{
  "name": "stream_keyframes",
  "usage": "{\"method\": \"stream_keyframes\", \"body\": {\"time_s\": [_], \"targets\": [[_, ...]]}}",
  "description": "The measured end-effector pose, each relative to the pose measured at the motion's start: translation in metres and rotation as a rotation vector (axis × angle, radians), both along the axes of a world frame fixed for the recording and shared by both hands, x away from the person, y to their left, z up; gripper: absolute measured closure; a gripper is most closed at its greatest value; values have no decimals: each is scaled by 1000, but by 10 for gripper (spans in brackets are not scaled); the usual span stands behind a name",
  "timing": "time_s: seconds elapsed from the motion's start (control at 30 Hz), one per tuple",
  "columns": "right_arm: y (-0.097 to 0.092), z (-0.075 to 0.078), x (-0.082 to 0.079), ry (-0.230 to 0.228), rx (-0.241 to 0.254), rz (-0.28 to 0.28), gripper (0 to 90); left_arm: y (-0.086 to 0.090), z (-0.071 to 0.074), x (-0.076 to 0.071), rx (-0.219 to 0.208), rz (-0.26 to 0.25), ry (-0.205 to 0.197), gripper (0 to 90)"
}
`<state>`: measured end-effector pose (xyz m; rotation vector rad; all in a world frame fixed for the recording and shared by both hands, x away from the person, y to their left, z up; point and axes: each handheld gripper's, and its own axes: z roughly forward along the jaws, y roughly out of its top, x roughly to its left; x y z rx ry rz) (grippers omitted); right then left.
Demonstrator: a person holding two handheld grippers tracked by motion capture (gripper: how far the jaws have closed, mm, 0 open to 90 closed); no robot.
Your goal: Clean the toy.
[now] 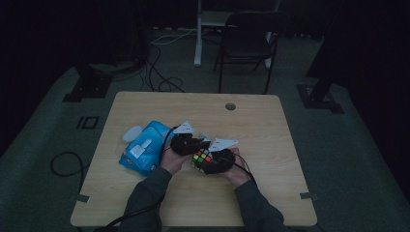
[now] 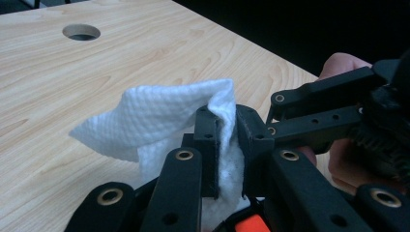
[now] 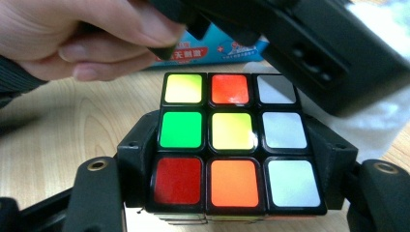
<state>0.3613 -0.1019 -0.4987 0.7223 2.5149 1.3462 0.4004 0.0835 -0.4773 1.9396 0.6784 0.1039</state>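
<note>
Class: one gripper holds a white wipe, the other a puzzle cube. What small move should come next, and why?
Probably bring the left gripper across so the wipe touches the cube. The wipe is pinched between its jaws, the right gripper clamps the cube with the coloured face showing, and the two sit close together above the table.

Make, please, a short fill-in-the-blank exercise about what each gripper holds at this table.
1. The left gripper has its fingers closed on a white ____.
2. The right gripper grips a colourful puzzle ____.
3. The centre sticker of the cube's facing side is ____.
4. The blue wipes pack lies on the ____ of the left gripper in the high view.

Missing words: wipe; cube; yellow; left
</note>
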Motion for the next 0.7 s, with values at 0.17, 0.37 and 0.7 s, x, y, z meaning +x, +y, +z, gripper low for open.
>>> {"method": "stream_keyframes", "body": {"time_s": [0.17, 0.37, 0.7], "targets": [[-4, -2, 3, 4, -5, -18, 339, 2, 1, 0, -2, 0, 1, 815], [-4, 0, 2, -6, -5, -14, 339, 0, 2, 1, -7, -6, 3, 815], [1, 1, -1, -16, -11, 2, 338, -4, 2, 1, -34, -29, 23, 817]]}}
